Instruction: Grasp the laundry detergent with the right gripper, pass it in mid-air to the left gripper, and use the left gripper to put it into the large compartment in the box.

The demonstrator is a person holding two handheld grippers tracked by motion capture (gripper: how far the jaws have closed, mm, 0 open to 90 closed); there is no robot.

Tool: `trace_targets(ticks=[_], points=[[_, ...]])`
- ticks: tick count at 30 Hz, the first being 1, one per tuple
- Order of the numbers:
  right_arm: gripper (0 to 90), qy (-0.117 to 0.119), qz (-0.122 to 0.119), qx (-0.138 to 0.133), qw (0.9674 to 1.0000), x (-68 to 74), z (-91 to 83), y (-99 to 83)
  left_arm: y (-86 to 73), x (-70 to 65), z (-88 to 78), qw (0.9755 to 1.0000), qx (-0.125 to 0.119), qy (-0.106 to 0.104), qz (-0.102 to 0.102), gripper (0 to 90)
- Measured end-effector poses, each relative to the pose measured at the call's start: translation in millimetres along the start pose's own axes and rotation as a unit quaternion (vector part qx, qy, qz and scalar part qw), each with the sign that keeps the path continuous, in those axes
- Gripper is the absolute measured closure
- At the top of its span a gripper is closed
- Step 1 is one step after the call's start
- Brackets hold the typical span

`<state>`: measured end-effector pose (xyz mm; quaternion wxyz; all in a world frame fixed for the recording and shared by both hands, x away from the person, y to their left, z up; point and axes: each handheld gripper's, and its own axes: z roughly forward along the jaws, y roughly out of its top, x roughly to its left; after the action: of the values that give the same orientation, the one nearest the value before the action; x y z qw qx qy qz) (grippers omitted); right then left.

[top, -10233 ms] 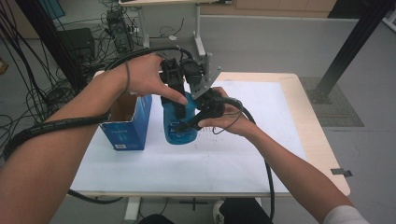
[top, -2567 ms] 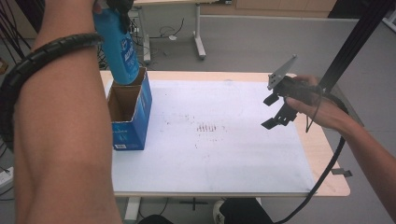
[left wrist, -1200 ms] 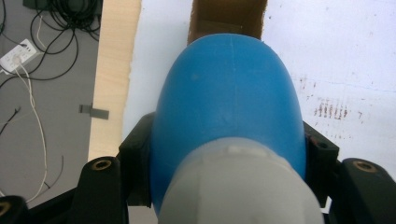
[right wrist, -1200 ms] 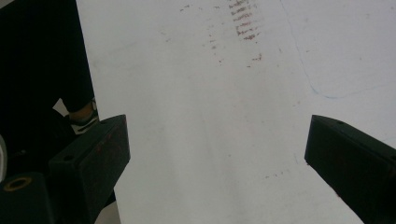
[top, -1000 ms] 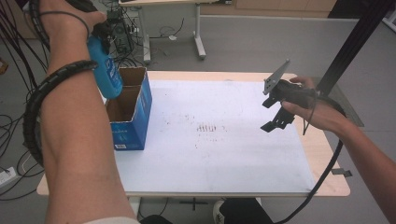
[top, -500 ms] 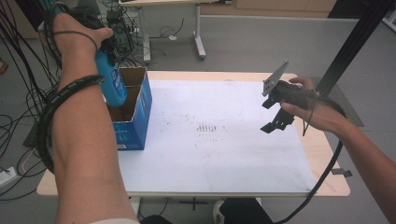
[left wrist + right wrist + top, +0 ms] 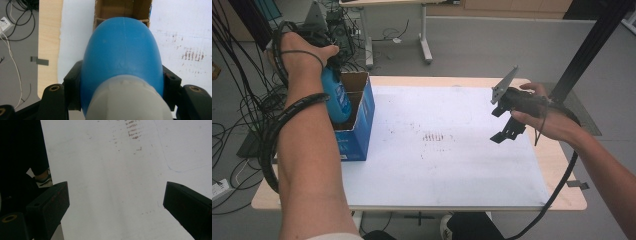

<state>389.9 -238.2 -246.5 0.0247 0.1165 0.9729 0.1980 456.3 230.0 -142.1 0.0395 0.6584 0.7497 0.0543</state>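
Note:
A blue bottle [image 7: 337,98] with a pale cap end [image 7: 127,101] hangs base-down, its lower part inside the open top of a cardboard box with blue sides [image 7: 357,137] at the table's left. My left gripper [image 7: 326,59] is shut on the bottle near its neck, and a black jaw presses each side in the left gripper view [image 7: 122,85]. The box's open brown interior [image 7: 122,8] lies just past the bottle's base. My right gripper [image 7: 506,123] is held above the table's right side, open and empty, with the white sheet showing between its jaws [image 7: 116,202].
A white sheet [image 7: 437,170] covers most of the wooden table, with brown smudges [image 7: 434,136] near its middle. Cables [image 7: 242,100] hang and lie on the floor to the left. A black post [image 7: 589,45] rises at the back right.
My left gripper has brought the blue bottle down from high above the box until its base enters the box's opening. The right gripper has hardly moved.

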Motion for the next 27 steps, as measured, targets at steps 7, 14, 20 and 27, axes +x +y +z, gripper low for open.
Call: trace_targets(ticks=[7,14,20,27], points=[[6.7,0.000,-0.001,0.002,1.0000,0.7,1.0,0.2,-1.6,-1.3,14.0,1.0000,0.005,0.000,0.004,37.6],[6.7,-0.003,-0.002,0.005,1.0000,1.7,2.3,0.6,-3.7,-3.3,27.9,0.9998,0.008,0.005,0.015,37.6],[6.7,-0.004,-0.002,0.007,1.0000,1.5,3.1,1.0,-5.1,-4.2,40.9,0.9998,0.009,0.007,0.019,37.6],[6.7,-0.003,-0.002,0.011,0.9999,1.2,5.9,1.2,-7.1,-5.3,59.2,0.9996,0.011,0.008,0.025,37.6]])
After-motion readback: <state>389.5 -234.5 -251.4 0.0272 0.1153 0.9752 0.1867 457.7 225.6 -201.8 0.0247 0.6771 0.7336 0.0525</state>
